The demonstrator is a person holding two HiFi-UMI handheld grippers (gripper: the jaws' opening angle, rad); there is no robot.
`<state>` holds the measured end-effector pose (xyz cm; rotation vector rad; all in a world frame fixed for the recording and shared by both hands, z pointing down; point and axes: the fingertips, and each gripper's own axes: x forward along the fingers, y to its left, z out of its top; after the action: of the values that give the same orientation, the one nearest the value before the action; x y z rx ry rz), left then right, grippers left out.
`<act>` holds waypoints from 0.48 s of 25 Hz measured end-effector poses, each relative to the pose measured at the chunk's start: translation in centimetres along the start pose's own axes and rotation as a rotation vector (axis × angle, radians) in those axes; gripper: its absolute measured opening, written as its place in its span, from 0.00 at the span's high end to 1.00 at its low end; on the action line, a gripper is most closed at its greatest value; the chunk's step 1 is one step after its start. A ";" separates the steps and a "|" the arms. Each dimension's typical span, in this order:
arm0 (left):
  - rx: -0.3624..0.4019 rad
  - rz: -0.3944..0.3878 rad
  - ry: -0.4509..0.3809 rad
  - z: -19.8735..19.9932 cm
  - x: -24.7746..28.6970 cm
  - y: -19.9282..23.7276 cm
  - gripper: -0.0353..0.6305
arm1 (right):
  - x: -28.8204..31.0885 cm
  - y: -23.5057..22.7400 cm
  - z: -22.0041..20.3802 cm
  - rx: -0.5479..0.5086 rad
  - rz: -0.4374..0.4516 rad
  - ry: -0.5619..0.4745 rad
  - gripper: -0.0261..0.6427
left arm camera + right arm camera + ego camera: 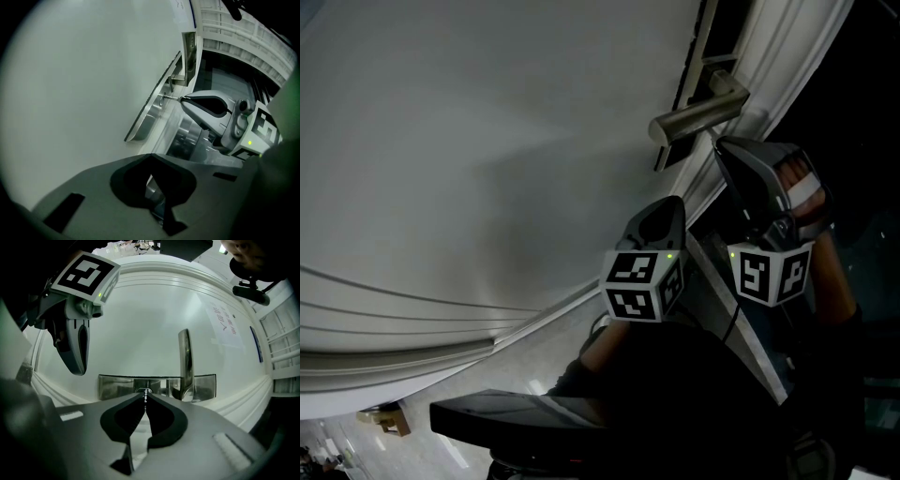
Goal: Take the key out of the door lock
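The right gripper is clenched on the small, thin silver metal key, whose narrow edge shows right between the meeting tips of its two dark jaws. The key sticks straight out from the long brushed-silver metal lock plate on the smooth white door, and its far end reaches the keyhole in that plate, so it sits in the lock. Just beside the key on the same plate stands the silver metal lever handle, which juts out from the door past the right gripper's tips. The left gripper is clenched with its jaw tips together and nothing between them. It is held clear of the door, below and beside the right gripper, and it points toward the lock plate without touching it. A white paper sheet with handwriting is stuck flat on the door, well apart from the handle.
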<state>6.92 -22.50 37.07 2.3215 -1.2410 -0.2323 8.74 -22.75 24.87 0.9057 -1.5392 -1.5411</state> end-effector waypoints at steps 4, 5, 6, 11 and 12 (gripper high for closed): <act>0.000 -0.001 0.000 0.1 -0.1 0.0 0.95 | 0.0 0.0 0.0 -0.001 0.000 0.001 0.94; 0.002 0.001 -0.002 0.2 0.0 0.0 0.95 | 0.1 0.0 0.0 -0.001 0.000 0.002 0.94; 0.002 0.001 -0.002 0.1 0.0 0.1 0.95 | 0.1 0.0 0.0 -0.001 -0.001 0.002 0.94; 0.000 -0.003 0.004 -0.1 0.1 0.1 0.95 | 0.2 0.0 0.0 0.003 0.000 0.001 0.94; -0.001 -0.001 0.004 -0.1 0.1 0.2 0.95 | 0.2 0.0 0.0 0.004 0.000 0.000 0.94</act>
<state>6.91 -22.66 37.21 2.3211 -1.2372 -0.2283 8.71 -22.92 24.91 0.9078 -1.5425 -1.5392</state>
